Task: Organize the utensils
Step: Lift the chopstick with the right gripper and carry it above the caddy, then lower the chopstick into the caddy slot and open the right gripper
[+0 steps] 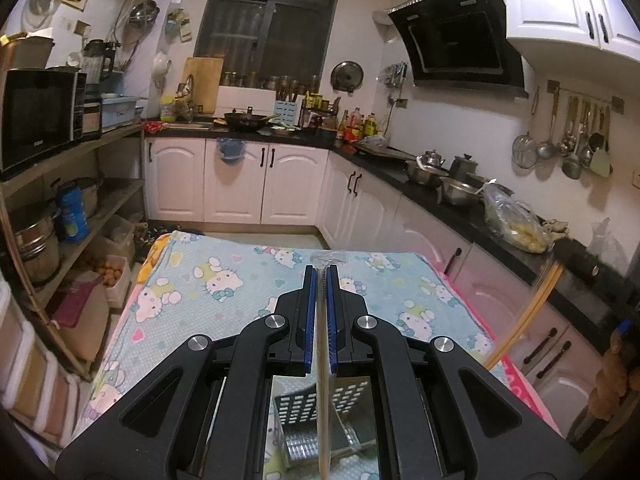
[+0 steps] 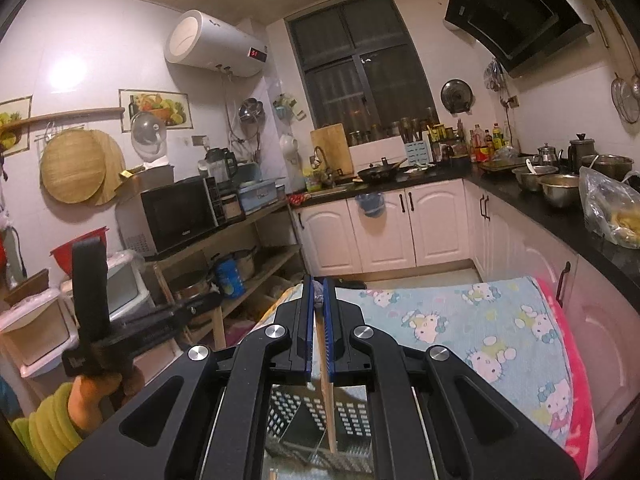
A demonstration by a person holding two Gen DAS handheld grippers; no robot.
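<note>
Above the perforated grey plastic utensil basket (image 1: 308, 408), both my left fingers (image 1: 321, 276) and right fingers (image 2: 318, 286) clamped thin wooden chopsticks (image 1: 322, 400), long axes pointing down into it.

Red "51" on water heater (image 2: 218, 46) display.

Black claw (image 1: 321, 276) arms, blue finger pads (image 1: 308, 320), silver screws (image 1: 278, 321), yellow-green sleeve (image 2: 52, 426).

My left black two-finger gripper with blue pads (image 1: 321, 272) has its jaws drawn nearly together, pinching something thin. My right black two-finger gripper with blue pads (image 2: 316, 284) is clamped the same way. My left hand (image 2: 96, 390), in a yellow-green sleeve, grips its handle.
</note>
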